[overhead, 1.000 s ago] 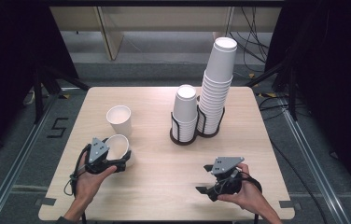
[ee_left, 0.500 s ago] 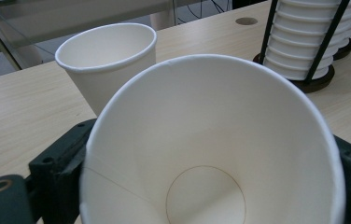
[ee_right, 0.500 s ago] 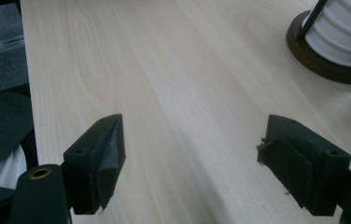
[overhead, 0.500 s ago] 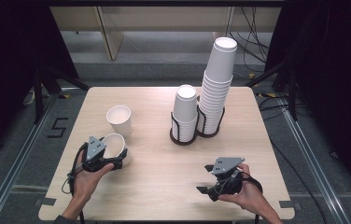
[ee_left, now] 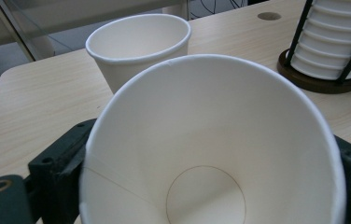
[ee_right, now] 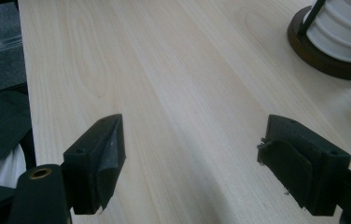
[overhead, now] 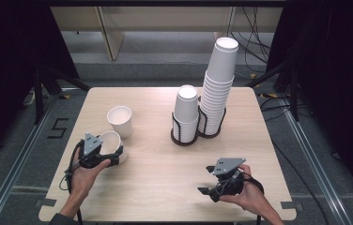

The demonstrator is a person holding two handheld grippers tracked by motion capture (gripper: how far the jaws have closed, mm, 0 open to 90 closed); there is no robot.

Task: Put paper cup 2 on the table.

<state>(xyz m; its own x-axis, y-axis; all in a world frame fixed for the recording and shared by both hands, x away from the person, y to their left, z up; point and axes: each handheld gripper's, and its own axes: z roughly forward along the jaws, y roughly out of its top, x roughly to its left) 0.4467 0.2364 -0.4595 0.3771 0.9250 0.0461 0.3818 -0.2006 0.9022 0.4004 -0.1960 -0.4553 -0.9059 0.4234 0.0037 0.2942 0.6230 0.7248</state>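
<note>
A: White paper all over this table. In the high view, what is the left gripper (overhead: 103, 157) doing?

B: It is clamped around a paper cup (overhead: 112, 145) near the left side of the wooden table (overhead: 156, 187). The cup tilts, its mouth turned back toward the hand (overhead: 83, 176) that carries the gripper. Just beyond the gripper, farther from the person, a second cup (overhead: 119, 121) stands upright, close to the held one.

A: And the right gripper (overhead: 212, 183)?

B: It hovers low over bare wood near the person's edge, jaws spread wide with nothing between them. Ahead of it and a little to its left stand two wire holders: a short stack of cups (overhead: 185, 115) and, touching that holder's side, a tall stack (overhead: 219, 89).

A: What about the left gripper view?

B: The held cup (ee_left: 211, 154) sits right between the black jaws, one jaw pressing its left wall, the other its right. You look straight down into it, to the round bottom. Directly past its rim stands the upright cup (ee_left: 138, 44), very near; whether the two touch I cannot tell. Off to the gripper's right front is the base of a cup holder (ee_left: 325, 70).

A: And the right gripper view?

B: Its two jaws stand far apart, released, holding nothing, with pale tabletop (ee_right: 173, 93) between them. A dark round holder base (ee_right: 327, 51) with white cups in it lies ahead to the gripper's right, well apart from the jaws.
</note>
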